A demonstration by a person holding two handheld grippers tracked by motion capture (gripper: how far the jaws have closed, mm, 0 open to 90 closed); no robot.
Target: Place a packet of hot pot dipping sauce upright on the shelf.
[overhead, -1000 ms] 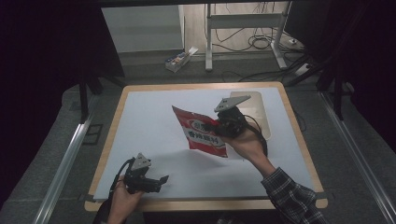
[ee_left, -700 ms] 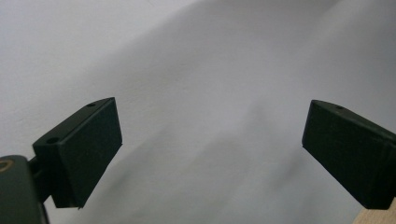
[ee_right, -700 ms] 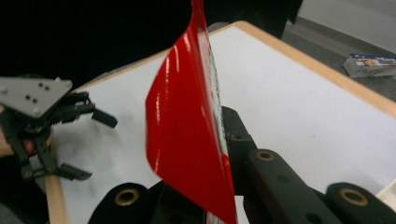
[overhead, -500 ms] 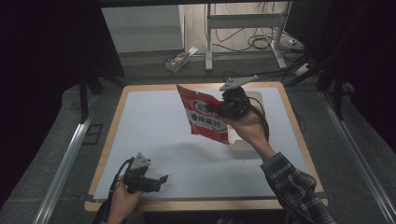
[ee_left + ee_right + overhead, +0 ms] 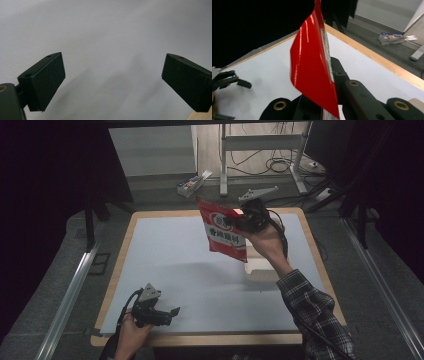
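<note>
The right gripper [image 5: 244, 221] is clamped on one edge of a red snack packet [image 5: 223, 229] and holds it in the air above the far part of the white table [image 5: 165, 265]; the packet hangs down and to the left of its jaws. Below the right hand lies a pale block [image 5: 261, 268]. The left gripper [image 5: 167, 316] rests low near the table's front edge, jaws wide apart with nothing between them.
</note>
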